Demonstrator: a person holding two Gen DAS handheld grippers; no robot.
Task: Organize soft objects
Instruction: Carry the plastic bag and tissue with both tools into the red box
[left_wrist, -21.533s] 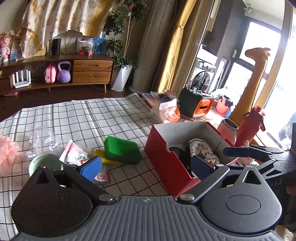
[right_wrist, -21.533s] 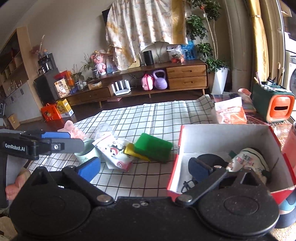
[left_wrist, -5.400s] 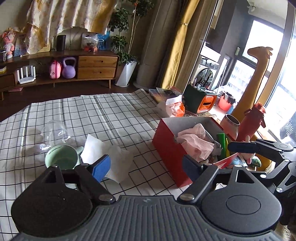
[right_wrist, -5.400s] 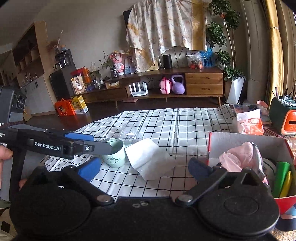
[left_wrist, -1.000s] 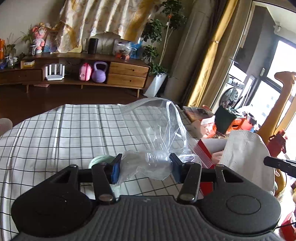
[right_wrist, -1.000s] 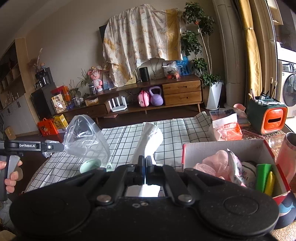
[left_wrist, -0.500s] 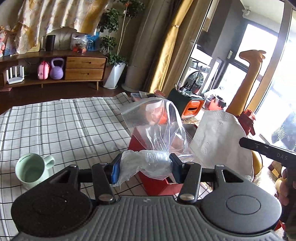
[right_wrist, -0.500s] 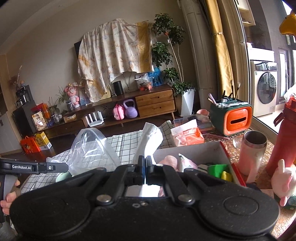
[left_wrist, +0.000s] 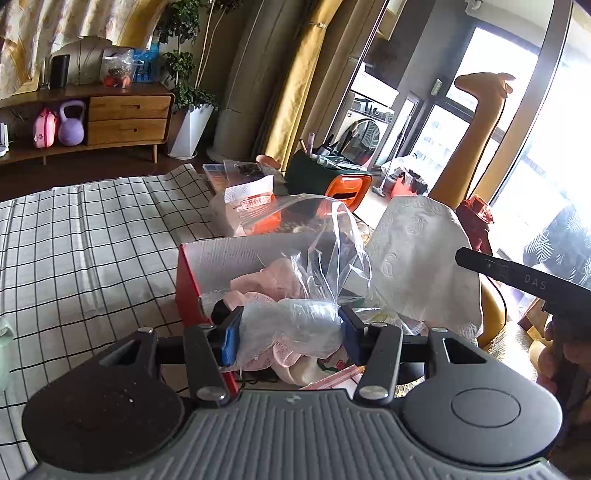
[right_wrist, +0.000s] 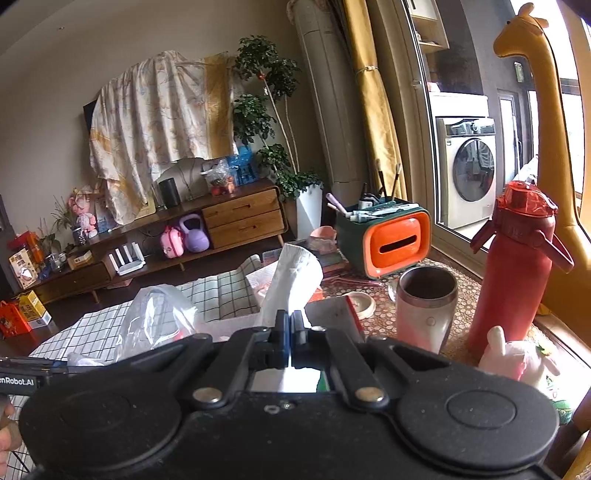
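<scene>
Crumpling clear plastic bag (left_wrist: 291, 321) over box (left_wrist: 221, 254).

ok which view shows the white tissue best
The left wrist view: the white tissue hangs unfolded above the red box, nearly its whole sheet showing. The right wrist view shows only a narrow, edge-on strip of it rising from the shut right hand-held gripper.

A crumpled clear plastic bag (left_wrist: 295, 317) hangs above the red box (left_wrist: 192, 280) of pink cloths (left_wrist: 266, 284); beside it, a white tissue (left_wrist: 417, 258) is pinched upright.
</scene>
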